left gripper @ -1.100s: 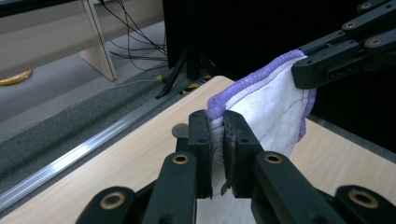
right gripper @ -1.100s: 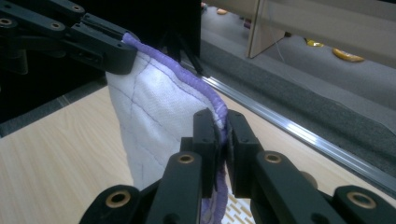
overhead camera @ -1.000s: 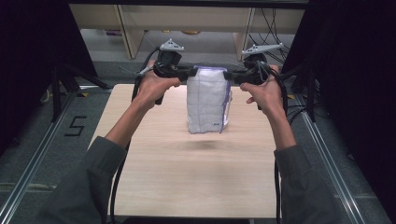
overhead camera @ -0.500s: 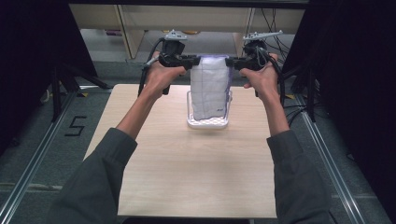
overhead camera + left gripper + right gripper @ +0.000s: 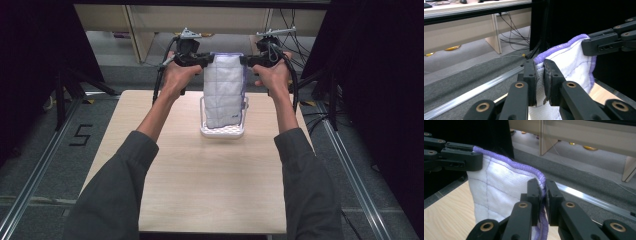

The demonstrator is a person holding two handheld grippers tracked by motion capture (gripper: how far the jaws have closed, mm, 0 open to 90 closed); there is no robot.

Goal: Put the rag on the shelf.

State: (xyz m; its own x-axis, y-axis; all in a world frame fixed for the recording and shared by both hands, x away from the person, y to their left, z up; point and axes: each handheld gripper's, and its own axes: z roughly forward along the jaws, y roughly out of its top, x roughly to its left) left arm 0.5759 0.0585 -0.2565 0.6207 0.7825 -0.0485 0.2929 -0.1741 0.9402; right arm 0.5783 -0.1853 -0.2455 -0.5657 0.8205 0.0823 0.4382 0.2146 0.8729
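Both grippers, left gripper [image 5: 209, 60] and right gripper [image 5: 243, 60], stay clamped on the cloth [image 5: 224, 92], now farther back, hanging over the white basket [image 5: 223, 132].

- The surface [image 5: 200, 185] is a pale wood-grain board, evenly lit from above.
- Grey carpet floor [image 5: 40, 165] lies around it, with metal rails [image 5: 30, 185] running along both sides.
- A black mark [image 5: 81, 135] like the figure 5 is taped on the floor to the left.
- Black curtains [image 5: 30, 60] hang at left and right.
- Beyond the surface stands a beige bench [image 5: 150, 20] on pale legs, with loose black cables [image 5: 295, 20] beneath it at right.
- Black stand legs [image 5: 75, 85] brace on the floor near the left curtain.
- Yellow things [image 5: 451, 48] lie on the floor under the bench.
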